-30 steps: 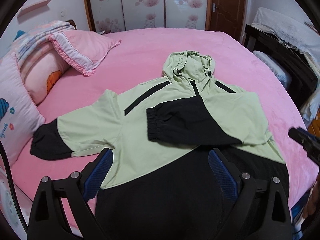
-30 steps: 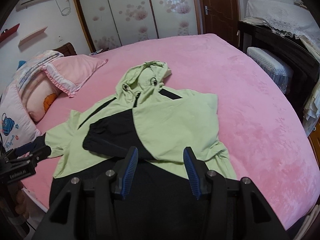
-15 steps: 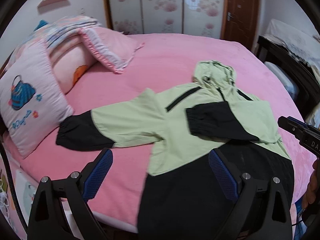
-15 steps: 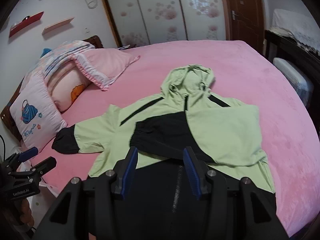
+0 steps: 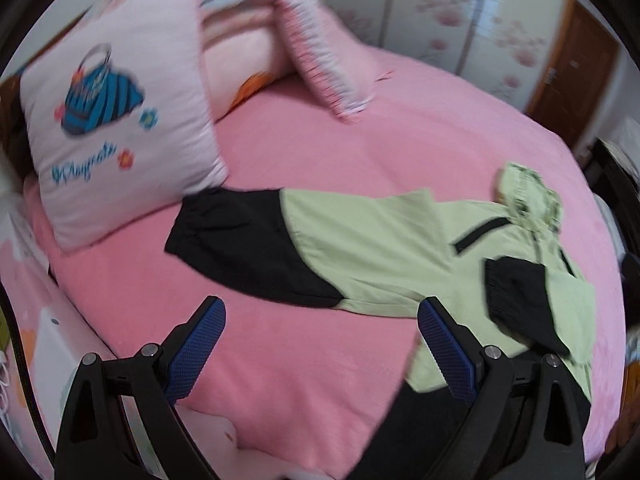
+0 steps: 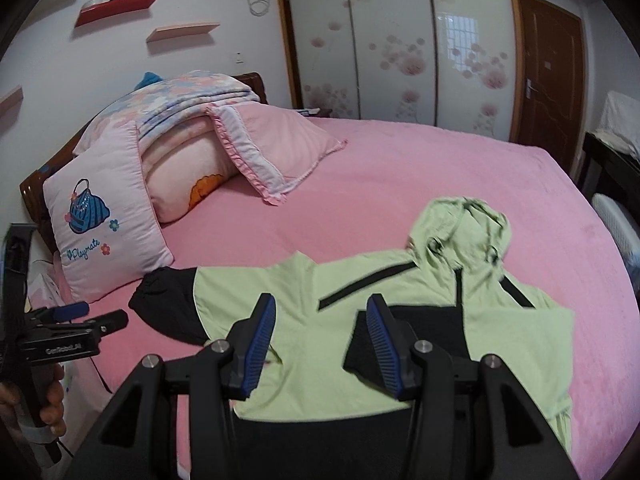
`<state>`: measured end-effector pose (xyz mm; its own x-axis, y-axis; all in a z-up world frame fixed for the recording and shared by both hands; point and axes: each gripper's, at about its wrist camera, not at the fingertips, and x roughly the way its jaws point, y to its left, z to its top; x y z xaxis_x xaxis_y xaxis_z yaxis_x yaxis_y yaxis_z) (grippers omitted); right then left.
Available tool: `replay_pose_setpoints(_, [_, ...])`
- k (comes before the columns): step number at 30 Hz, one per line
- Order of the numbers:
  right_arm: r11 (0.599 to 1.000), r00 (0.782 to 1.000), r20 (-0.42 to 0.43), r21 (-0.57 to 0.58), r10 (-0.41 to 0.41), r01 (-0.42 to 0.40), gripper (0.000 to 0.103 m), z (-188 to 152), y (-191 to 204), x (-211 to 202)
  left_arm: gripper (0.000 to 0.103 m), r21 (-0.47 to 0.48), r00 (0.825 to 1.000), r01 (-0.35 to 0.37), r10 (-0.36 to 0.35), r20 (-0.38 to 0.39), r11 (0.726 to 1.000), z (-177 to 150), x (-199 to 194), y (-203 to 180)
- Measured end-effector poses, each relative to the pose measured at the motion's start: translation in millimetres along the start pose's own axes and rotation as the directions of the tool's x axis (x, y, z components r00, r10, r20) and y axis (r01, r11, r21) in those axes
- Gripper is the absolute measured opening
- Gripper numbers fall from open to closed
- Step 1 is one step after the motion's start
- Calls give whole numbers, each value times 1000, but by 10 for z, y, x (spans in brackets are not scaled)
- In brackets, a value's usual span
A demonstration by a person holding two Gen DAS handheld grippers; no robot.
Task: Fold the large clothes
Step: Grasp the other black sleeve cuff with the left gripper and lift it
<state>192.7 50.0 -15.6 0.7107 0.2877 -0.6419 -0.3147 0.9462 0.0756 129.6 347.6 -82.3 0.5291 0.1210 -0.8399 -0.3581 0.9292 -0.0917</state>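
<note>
A light green and black hooded jacket [image 6: 440, 280] lies flat on the pink bed [image 6: 400, 168], hood [image 6: 468, 224] pointing away. Its right sleeve is folded across the chest, black cuff [image 5: 516, 296] at the middle. The other sleeve stretches out sideways, and its black cuff [image 5: 240, 244] lies near the cushion. My left gripper [image 5: 320, 344] hangs open over bare bed just in front of that cuff, holding nothing. It also shows as the left gripper [image 6: 92, 316] at the bed's left edge, gripped by a hand [image 6: 52, 400]. My right gripper [image 6: 322, 340] is open above the jacket's chest, empty.
A white cushion with a blue bag print [image 6: 100, 232], pink pillows [image 6: 280, 148] and a folded quilt [image 6: 180, 96] are stacked at the head of the bed. A wardrobe [image 6: 400, 40], a brown door [image 6: 548, 80] and dark furniture [image 6: 600, 168] stand beyond.
Both grippers have swung left along the bed. The left one went from over the jacket's hem to in front of the outstretched sleeve's cuff. The jacket lies as before.
</note>
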Motion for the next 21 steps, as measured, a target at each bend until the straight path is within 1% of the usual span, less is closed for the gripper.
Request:
replay_pose_setpoints(3, [1000, 1000, -13, -2, 22, -22, 48, 70, 128, 272, 96, -82, 998, -18, 13, -62, 996, 88, 401, 304])
replay_pose_setpoints(4, [1000, 1000, -19, 0, 24, -24, 48, 76, 140, 344, 96, -129, 996, -25, 14, -86, 991, 125, 573, 454])
replay_pose_setpoints(5, [1000, 999, -27, 3, 27, -27, 48, 81, 170, 453, 96, -155, 995, -29, 14, -99, 988, 131, 670, 539])
replay_pose_setpoints(9, [1000, 997, -70, 7, 26, -26, 48, 55, 270, 866, 96, -299, 985, -75, 25, -169, 951, 179, 1149, 967])
replay_pose_setpoints(11, [1000, 995, -95, -1, 20, -20, 48, 12, 328, 1075, 96, -375, 978, -99, 22, -206, 922, 181, 1375, 1157])
replay_pose_setpoints(13, [1000, 993, -116, -7, 23, -24, 47, -31, 389, 1268, 92, -438, 972, -118, 14, -233, 891, 153, 1546, 1282])
replay_pose_setpoints(15, [1000, 990, -137, -12, 20, -22, 47, -63, 435, 1410, 90, -482, 964, -138, 6, -264, 865, 123, 1713, 1365])
replay_pose_setpoints(16, [1000, 988, -149, -12, 24, -26, 47, -86, 458, 1484, 85, -500, 958, -156, 7, -286, 852, 105, 1803, 1403])
replay_pose_setpoints(17, [999, 986, -163, -12, 28, -30, 47, -114, 482, 1561, 83, -515, 949, -177, 8, -314, 839, 79, 1886, 1416])
replay_pose_setpoints(18, [999, 985, -173, -12, 29, -32, 47, -131, 498, 1610, 78, -539, 938, -195, -4, -346, 820, 50, 1978, 1449])
replay_pose_setpoints(20, [999, 981, -192, -17, 38, -42, 47, -187, 538, 1705, 77, -571, 928, -213, -18, -372, 793, 27, 2074, 1482])
replay_pose_setpoints(21, [999, 980, -198, -22, 37, -43, 47, -211, 544, 1731, 77, -571, 921, -236, -7, -389, 787, 34, 2127, 1480])
